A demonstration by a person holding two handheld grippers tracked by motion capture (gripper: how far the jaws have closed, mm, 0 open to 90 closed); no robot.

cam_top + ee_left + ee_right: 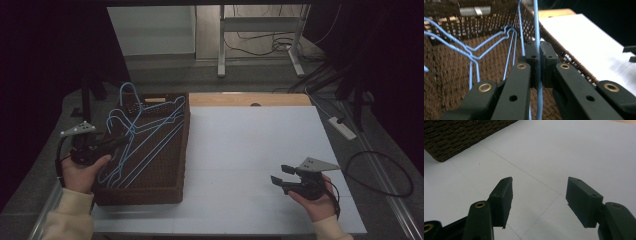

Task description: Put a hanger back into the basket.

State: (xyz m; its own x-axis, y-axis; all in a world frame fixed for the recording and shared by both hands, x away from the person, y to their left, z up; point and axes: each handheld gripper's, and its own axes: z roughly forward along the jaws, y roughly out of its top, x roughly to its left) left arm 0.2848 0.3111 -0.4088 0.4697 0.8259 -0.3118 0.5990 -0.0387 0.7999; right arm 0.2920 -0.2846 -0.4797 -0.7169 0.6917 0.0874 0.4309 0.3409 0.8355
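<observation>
Dim room, soft close-up blur

The high view looks forward and down on the whole worktop (250, 150). The left gripper view sits close inside the basket (449, 75), facing along it. The right gripper view skims the worktop (564, 152); all share the basket (454, 135).

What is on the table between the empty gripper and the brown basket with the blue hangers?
Nothing. In the high view, the white table top is bare between the open right gripper and the basket holding the hangers.
</observation>
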